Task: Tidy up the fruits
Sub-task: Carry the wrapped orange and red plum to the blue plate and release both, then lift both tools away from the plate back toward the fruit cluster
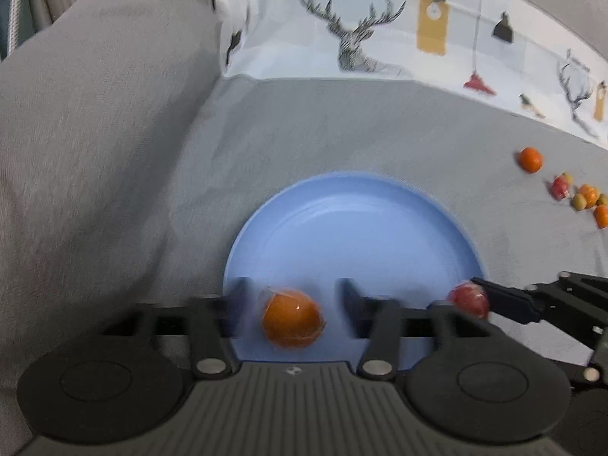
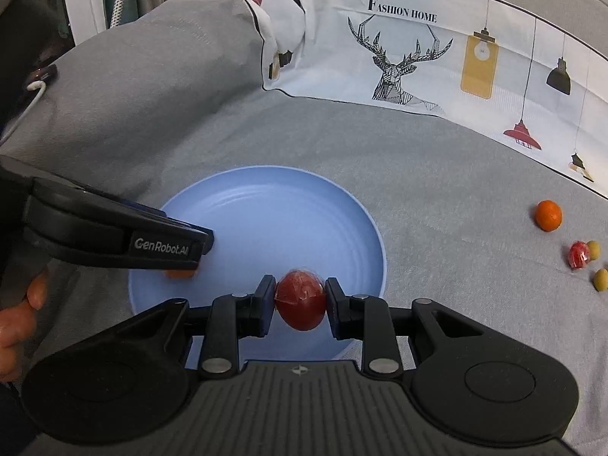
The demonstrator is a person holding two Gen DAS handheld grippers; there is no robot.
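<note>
A grey bedsheet (image 2: 418, 174) covers the surface. Behind it lies a white printed cloth (image 2: 418, 49) with deer and hanging lamps.

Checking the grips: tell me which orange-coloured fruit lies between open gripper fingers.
The orange fruit over the blue plate, between the left gripper's open fingers. The other orange ones lie far right on the grey cloth.

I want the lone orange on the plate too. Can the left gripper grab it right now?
Probably yes: the left gripper is open, and nothing blocks the way to the lone orange on the grey cloth, though it sits far off.
</note>
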